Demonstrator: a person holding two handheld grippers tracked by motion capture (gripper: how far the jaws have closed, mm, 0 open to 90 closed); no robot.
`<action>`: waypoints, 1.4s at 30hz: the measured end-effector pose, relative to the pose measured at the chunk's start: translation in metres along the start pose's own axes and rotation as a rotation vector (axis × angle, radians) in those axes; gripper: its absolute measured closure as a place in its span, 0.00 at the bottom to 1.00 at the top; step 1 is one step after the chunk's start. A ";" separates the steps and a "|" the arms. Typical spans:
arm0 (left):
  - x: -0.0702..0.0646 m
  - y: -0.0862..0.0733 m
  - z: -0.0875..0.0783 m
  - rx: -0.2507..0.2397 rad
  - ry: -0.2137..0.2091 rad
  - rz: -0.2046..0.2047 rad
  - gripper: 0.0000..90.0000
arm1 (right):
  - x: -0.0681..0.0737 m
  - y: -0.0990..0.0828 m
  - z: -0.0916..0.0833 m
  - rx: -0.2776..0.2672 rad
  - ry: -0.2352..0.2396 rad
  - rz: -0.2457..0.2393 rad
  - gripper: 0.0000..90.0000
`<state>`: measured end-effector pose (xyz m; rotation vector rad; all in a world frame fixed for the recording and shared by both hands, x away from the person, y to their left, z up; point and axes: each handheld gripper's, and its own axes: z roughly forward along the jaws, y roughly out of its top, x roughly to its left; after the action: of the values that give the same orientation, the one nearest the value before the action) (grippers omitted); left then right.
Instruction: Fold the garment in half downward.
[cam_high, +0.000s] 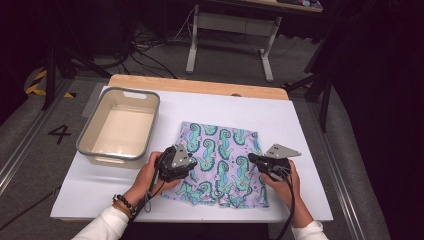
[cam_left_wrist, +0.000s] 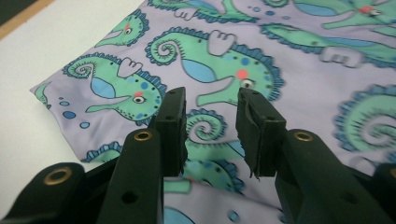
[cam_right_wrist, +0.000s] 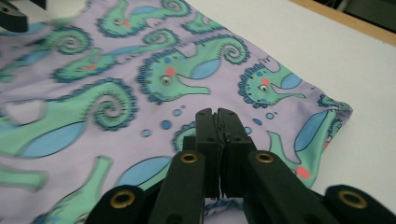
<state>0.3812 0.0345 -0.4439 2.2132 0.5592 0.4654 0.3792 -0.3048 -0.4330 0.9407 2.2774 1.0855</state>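
A lilac cloth (cam_high: 220, 160) printed with green seahorses lies flat on the white board, near the front. My left gripper (cam_high: 193, 163) rests over the cloth's left edge, held by a hand. In the left gripper view it (cam_left_wrist: 210, 98) is open, with the cloth (cam_left_wrist: 303, 60) showing between the jaws and nothing held. My right gripper (cam_high: 251, 158) sits at the cloth's right side. In the right gripper view it (cam_right_wrist: 218, 113) has its jaws pressed together just above the cloth (cam_right_wrist: 93, 93), and I see no fabric lifted between them.
A grey empty bin (cam_high: 107, 161) stands at the left of the white board (cam_high: 300, 125), close to my left hand. A wooden table edge (cam_high: 200, 85) runs along the back. Bare board lies right of and behind the cloth.
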 end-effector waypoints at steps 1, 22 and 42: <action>0.008 -0.001 0.006 -0.001 0.022 -0.033 0.70 | -0.005 0.001 0.010 0.011 -0.007 0.017 1.00; 0.014 -0.021 0.016 0.075 0.004 -0.077 0.73 | -0.025 -0.017 0.022 0.125 -0.117 0.054 1.00; 0.015 -0.024 0.016 0.058 -0.009 -0.092 0.73 | -0.047 0.018 0.027 0.017 -0.151 0.069 1.00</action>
<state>0.3954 0.0469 -0.4696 2.2324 0.6740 0.3962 0.4343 -0.3178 -0.4298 1.0773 2.1491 0.9891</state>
